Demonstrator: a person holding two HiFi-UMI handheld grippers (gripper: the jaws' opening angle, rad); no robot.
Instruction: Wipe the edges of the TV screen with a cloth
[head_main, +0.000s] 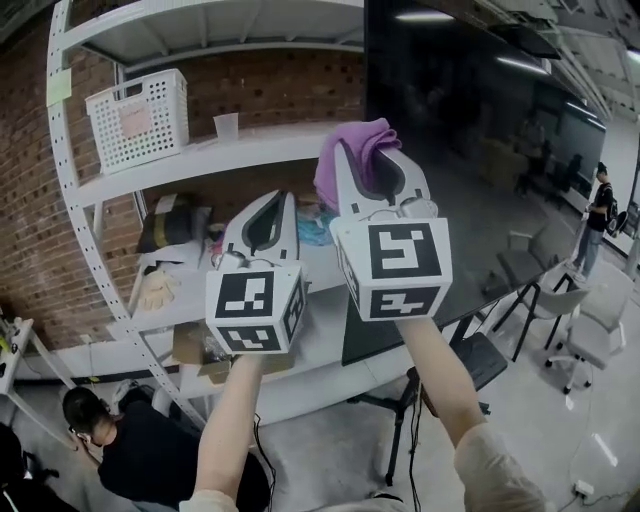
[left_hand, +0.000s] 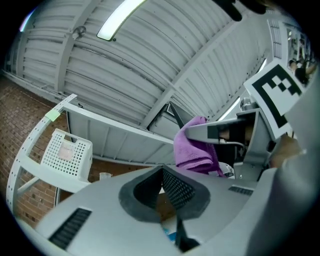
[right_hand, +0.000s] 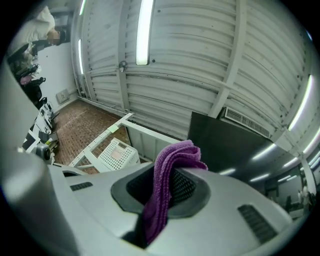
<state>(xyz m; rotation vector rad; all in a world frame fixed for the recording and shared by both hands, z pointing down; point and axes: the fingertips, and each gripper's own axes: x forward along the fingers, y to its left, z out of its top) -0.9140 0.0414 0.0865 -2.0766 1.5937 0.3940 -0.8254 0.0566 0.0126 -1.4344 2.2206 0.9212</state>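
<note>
Cloth (head_main: 350, 140), purple and folded, is hanging pinched in the right tongs (head_main: 374, 152) near the TV screen (head_main: 480, 130); the left tongs (head_main: 270, 197) are sitting closed, gripping nothing.

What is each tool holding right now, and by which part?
Right tool grips the purple cloth around its folded middle; left tool is shut on nothing.

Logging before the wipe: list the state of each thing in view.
purple cloth: bunched, clamped in the right gripper.
right gripper: shut on the purple cloth.
left gripper: shut, empty.
TV screen: dark, showing reflections.
basket: upright on the shelf.
cup: upright on the shelf.
</note>
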